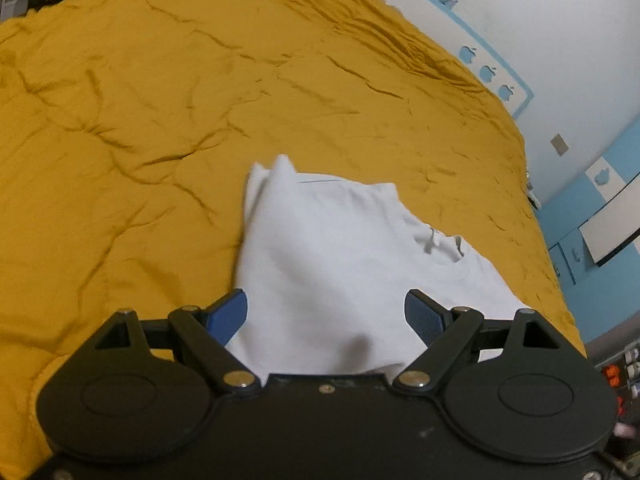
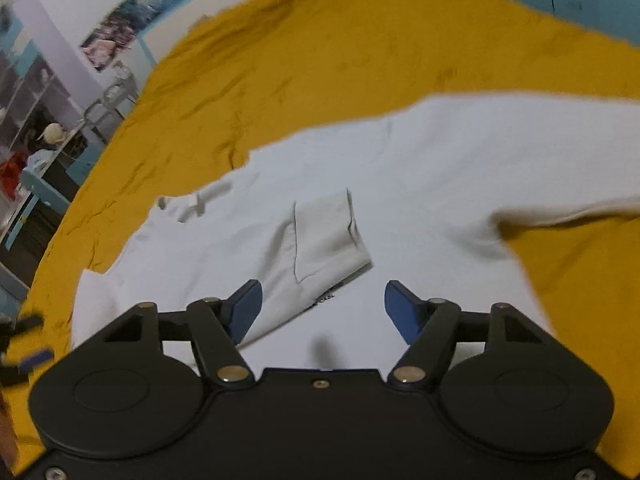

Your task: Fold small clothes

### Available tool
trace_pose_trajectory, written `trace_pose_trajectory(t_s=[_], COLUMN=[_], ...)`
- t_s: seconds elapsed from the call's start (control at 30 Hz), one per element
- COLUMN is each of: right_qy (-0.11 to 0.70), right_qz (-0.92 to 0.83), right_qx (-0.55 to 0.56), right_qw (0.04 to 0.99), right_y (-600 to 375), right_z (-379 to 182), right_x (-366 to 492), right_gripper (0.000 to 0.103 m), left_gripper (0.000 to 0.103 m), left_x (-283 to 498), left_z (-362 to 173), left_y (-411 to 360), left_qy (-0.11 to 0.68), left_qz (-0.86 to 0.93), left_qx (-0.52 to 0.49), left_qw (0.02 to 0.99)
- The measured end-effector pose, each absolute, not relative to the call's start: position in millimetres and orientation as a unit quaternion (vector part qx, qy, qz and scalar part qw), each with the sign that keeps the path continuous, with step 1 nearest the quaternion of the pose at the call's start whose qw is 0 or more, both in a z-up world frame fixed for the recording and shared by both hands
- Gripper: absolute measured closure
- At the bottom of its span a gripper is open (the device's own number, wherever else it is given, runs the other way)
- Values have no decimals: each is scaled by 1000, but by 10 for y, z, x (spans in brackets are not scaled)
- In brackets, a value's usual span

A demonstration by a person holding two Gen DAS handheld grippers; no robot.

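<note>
White garment (image 2: 400, 184) lies partly folded on the bed (image 1: 160, 100); left tongs (image 1: 326, 316) and right tongs (image 2: 323, 312) gape wide, empty, above it.

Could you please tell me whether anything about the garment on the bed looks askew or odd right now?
Nothing looks damaged. The white garment lies rumpled on the yellow bedspread, one greyish flap folded crookedly across it.

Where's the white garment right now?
The white cotton garment lies on the mustard-yellow bedspread, directly ahead of both open hand-held grippers, nearer the bed's right edge in the left wrist view.
</note>
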State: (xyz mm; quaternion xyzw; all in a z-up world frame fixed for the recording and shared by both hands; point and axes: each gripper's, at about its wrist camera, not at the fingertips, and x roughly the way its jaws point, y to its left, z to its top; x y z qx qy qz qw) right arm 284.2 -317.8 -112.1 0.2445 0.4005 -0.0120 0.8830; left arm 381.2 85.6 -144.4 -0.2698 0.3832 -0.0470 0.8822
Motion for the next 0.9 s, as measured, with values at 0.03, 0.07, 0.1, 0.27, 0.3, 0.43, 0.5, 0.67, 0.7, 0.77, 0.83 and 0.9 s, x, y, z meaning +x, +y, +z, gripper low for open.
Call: trace_pose_trajectory(t_s=[0.03,0.07,0.1,0.27,0.3,0.43,0.5,0.67,0.7,0.77,0.83,0.9], right_qy=[408,413,417,401,399,408,404,358,346,323,322,356], right_qz=[-18,-23,-30,-53,-55,-54,-51,-36,-42,-71,-81,-83], right_qx=[259,276,289,315,315,309,319,304,296,271,267,270], right_qw=[875,868,861,859,860,857,855,882,889,904,905,891], right_y=[-3180,-3188,-3188,-3161,-3141,-3131,-3219,-3320,-3339,-3382,-3471,-3530], right_z=[-1187,-1256,-1308,-1408,-1407,-1391,-1367,-1020,-950,-848,-870,-1028], right_x=[2909,2966,3007,3117,3138,3227,3247,3044,2982,2872,2834,2907], right_gripper=[33,33,33,32,34,87,94,96,96,96,96,96], left_gripper=[13,13,13,13,13,13,13,13,13,12,11,11], left_x=[3832,3826,3821,3795,3767,3688,3705,3742,3747,3757,3771,3780], left_z=[-1475,-1471,-1466,-1483,-1492,-1527,-1527,-1493,-1491,-1502,-1543,-1580], left_y=[876,915,933,916,941,967,949,881,870,839,805,769], left_qy=[383,385,388,397,398,409,411,406,407,409,416,424], left_qz=[-45,-42,-44,-48,-49,-45,-45,-52,-53,-55,-55,-55], left_qx=[-269,-269,-268,-259,-258,-256,-255,-244,-242,-237,-229,-220], left_qw=[882,882,881,879,879,875,874,879,879,879,878,877])
